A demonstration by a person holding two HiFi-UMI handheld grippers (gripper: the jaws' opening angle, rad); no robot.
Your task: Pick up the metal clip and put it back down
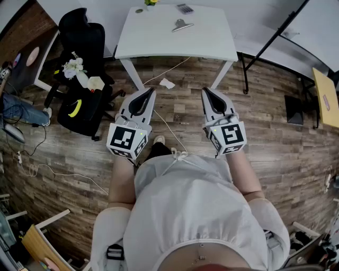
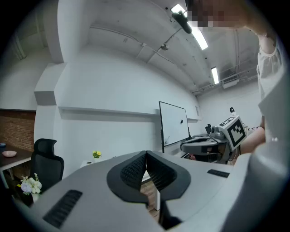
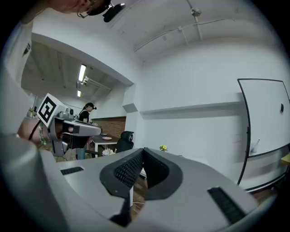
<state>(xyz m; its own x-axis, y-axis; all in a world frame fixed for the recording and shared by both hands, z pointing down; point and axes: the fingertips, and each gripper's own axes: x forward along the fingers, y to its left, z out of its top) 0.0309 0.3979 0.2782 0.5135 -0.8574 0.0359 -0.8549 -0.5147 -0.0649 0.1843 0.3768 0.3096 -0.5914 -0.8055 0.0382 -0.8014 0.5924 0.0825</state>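
Note:
The metal clip [image 1: 181, 25] lies on the white table [image 1: 159, 42] at the top of the head view, its handles pointing right. My two grippers are held level over the wooden floor, well short of the table and apart from the clip. The left gripper [image 1: 150, 91] [image 2: 146, 156] is shut, its ribbed pads meeting with nothing between them. Likewise the right gripper [image 1: 205, 91] [image 3: 143, 152] is shut and empty. Neither gripper view shows the clip.
A small dark device [image 1: 185, 8], a yellow flower [image 1: 151, 2] and a small round item [image 1: 139, 10] sit at the table's far edge. A black office chair [image 1: 82, 37] with flowers [image 1: 73, 67] stands left. A whiteboard stand [image 1: 265, 47] is right. A cable [image 1: 169, 127] and paper [image 1: 167, 83] lie on the floor.

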